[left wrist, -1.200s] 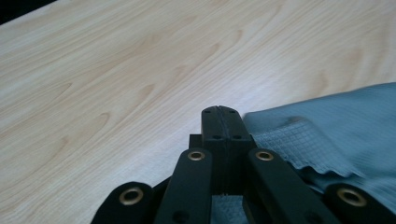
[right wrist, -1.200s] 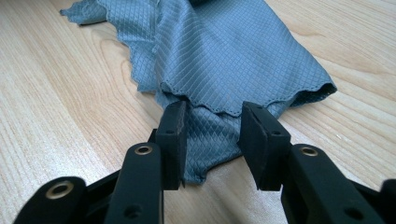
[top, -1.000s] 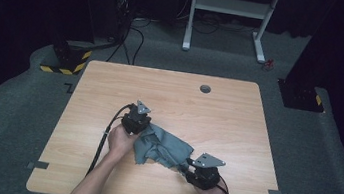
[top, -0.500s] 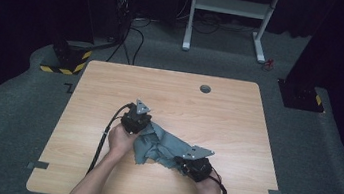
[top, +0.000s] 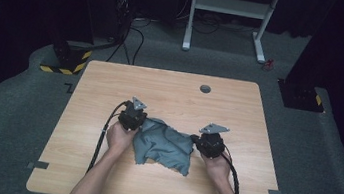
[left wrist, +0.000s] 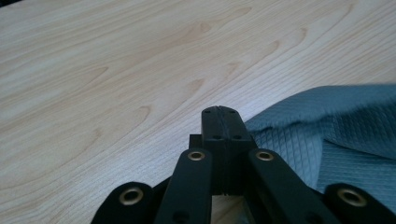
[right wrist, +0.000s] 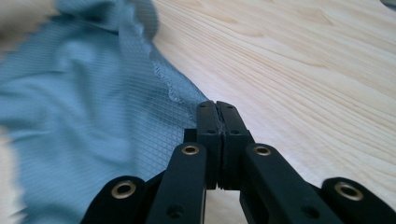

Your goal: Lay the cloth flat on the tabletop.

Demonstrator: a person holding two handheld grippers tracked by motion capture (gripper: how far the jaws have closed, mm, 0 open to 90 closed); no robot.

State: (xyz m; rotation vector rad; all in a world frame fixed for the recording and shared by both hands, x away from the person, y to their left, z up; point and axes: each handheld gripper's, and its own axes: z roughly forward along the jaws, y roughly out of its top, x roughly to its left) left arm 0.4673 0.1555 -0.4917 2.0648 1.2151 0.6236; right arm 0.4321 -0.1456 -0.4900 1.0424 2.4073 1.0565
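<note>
A grey-blue cloth (top: 163, 145) lies rumpled on the wooden table (top: 170, 92), stretched between my two grippers. My left gripper (top: 139, 125) is at the cloth's upper left corner. In the left gripper view its jaws (left wrist: 219, 112) are pressed together, and the cloth (left wrist: 336, 135) runs in under them from the right. My right gripper (top: 195, 141) holds the cloth's right edge. In the right gripper view its jaws (right wrist: 216, 106) are shut, with the cloth's frayed edge (right wrist: 84, 107) leading into them from the left.
A round cable hole (top: 205, 88) sits near the table's far edge. Black cables (top: 102, 138) trail from both grippers toward the front. Behind the table stand a white desk frame (top: 232, 6) and a yellow-black striped base (top: 63, 62) on the carpet.
My right hand has moved away from the front edge, drawing the cloth's right edge with it. The cloth now spreads wider between the grippers. The left hand has stayed put.
</note>
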